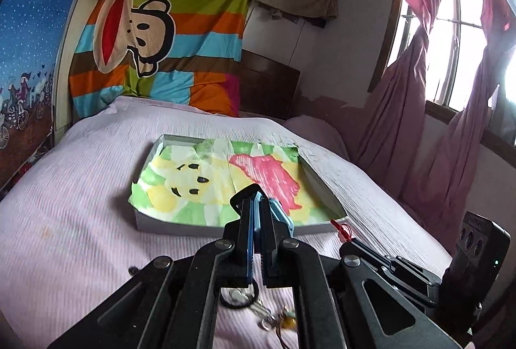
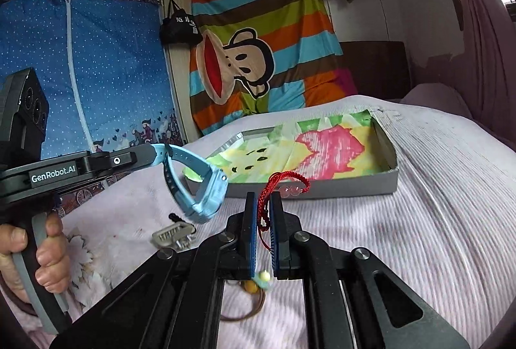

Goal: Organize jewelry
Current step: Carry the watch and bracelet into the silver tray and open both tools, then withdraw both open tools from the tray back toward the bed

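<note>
My left gripper (image 1: 256, 199) is shut on the strap of a light-blue watch (image 1: 282, 215). In the right wrist view the watch (image 2: 200, 188) hangs from the left gripper (image 2: 158, 150) above the bed. My right gripper (image 2: 262, 197) is shut on a red braided cord bracelet (image 2: 274, 179) that carries clear beads (image 2: 290, 190). In the left wrist view the red bracelet (image 1: 342, 229) sticks out of the right gripper (image 1: 346, 244). A shallow grey box (image 2: 354, 186) lined with a colourful cloth lies on the bed ahead of both grippers, with its front wall (image 1: 180, 225) facing them.
A silver hair clip (image 2: 172, 234), a yellow-beaded piece (image 2: 261, 279) and a brown cord loop (image 2: 245, 313) lie on the pink bedspread below the grippers. A black ring (image 1: 238, 300) and small charms (image 1: 283, 321) lie there too. A person's hand (image 2: 48, 252) holds the left gripper's handle.
</note>
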Motion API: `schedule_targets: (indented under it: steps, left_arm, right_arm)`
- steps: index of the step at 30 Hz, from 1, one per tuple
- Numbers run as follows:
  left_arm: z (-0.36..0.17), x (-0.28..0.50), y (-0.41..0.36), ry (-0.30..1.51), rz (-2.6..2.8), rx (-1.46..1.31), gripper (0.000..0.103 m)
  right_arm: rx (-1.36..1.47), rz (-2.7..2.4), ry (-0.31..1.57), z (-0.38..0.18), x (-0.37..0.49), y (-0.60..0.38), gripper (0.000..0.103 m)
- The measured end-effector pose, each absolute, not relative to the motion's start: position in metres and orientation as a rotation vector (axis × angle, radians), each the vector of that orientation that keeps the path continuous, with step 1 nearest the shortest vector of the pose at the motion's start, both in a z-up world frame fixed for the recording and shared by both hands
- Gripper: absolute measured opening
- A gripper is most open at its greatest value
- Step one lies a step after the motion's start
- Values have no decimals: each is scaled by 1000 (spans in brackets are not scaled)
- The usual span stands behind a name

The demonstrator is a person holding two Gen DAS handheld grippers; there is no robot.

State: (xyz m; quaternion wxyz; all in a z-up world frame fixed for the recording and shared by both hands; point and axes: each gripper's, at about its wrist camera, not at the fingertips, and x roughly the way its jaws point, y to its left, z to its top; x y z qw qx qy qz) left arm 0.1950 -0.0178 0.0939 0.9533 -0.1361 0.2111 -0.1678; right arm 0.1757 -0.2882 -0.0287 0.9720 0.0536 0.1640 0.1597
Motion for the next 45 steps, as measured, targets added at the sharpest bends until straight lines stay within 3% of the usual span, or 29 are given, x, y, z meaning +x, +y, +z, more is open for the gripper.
schedule_targets:
  steps: [11,22,25,27,29,34,36,41,45]
  left_arm:
    - [54,295,3,561,-253,-325,3]
    - [40,291,8,601,-207,-277,5]
    - [38,288,12,613,-208,-275,15]
    - [34,284,14,627,-203,-277,25]
    - [31,279,17,625,-204,-291,35]
    - [34,256,21,560,-200,-325,61]
    - [37,244,21,527,-192,-321,75]
    - [43,211,25,435,-174,-326,101]
    - [44,186,26,382,-168,-306,103]
  right_arm:
    - [111,372,463,-24,298,-251,7]
    - [46,362,648,-64,347,-218,7]
    - [31,358,656,-65,350,-217,12]
    - [24,349,648,-64,347,-217,34]
    - [30,344,627,-61,341,-220,44]
    - [38,313,544,-53,315,-233,47]
    - [55,300,497,-48,302,-242,58]
    - [83,282,385,-37,264,-259,74]
    - [104,274,301,-31,232,-268,96]
